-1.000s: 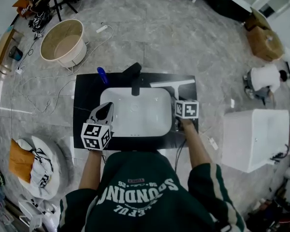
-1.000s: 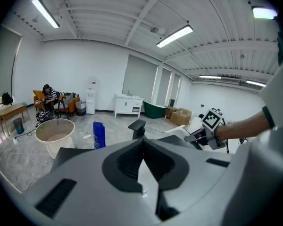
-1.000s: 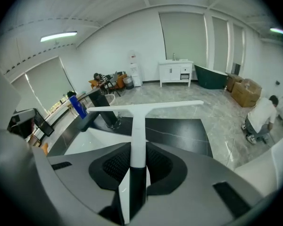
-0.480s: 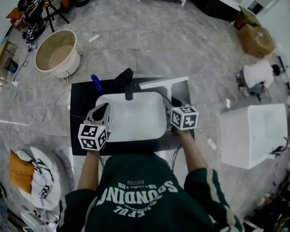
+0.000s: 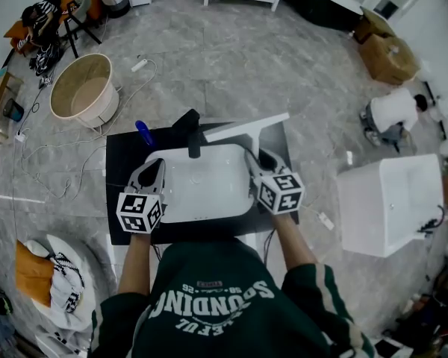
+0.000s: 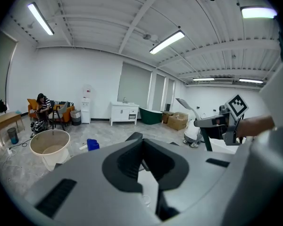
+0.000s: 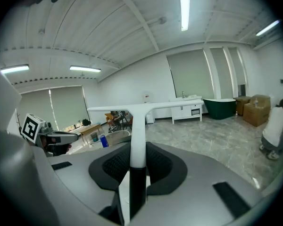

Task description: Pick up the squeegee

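The right gripper (image 5: 260, 159) now stands higher, with the squeegee (image 5: 246, 126) lifted off the black countertop (image 5: 123, 200). Its blade now hangs tilted over the countertop's far edge.

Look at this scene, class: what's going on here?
A person stands at a sink with a gripper in each hand. The right gripper is shut on the squeegee, gripping its handle, and holds it off the counter, blade pointing away. The left gripper is empty, over the sink's left rim.
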The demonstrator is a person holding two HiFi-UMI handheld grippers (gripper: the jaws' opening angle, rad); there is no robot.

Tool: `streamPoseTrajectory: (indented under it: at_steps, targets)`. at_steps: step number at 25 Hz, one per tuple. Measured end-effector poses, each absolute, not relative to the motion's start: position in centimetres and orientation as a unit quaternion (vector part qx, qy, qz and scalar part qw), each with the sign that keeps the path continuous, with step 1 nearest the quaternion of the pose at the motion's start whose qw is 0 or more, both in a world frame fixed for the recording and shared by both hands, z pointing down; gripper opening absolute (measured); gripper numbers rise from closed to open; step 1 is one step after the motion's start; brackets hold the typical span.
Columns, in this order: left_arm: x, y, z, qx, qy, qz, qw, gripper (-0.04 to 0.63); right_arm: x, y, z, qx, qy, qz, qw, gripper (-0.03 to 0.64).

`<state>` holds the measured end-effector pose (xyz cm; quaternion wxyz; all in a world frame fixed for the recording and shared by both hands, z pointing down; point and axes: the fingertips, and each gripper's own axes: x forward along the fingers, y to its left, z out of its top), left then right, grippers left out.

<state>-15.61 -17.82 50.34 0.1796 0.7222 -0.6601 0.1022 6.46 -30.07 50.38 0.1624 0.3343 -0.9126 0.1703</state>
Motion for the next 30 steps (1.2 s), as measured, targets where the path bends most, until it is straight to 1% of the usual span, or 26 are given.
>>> streamPoseTrajectory:
  at_steps: [3,30]
  targets:
    - [-16.1,-18.1,50.0,0.722,-0.662,0.102,0.176,0.002,6.4,-29.8,49.7,0.336,-0.915,0.163,0.152,0.081]
    - [-16.8,-18.4,51.1,0.720,-0.659,0.105,0.191,0.002,6.3,-29.9,51.0,0.337,-0.912,0.171,0.160,0.081]
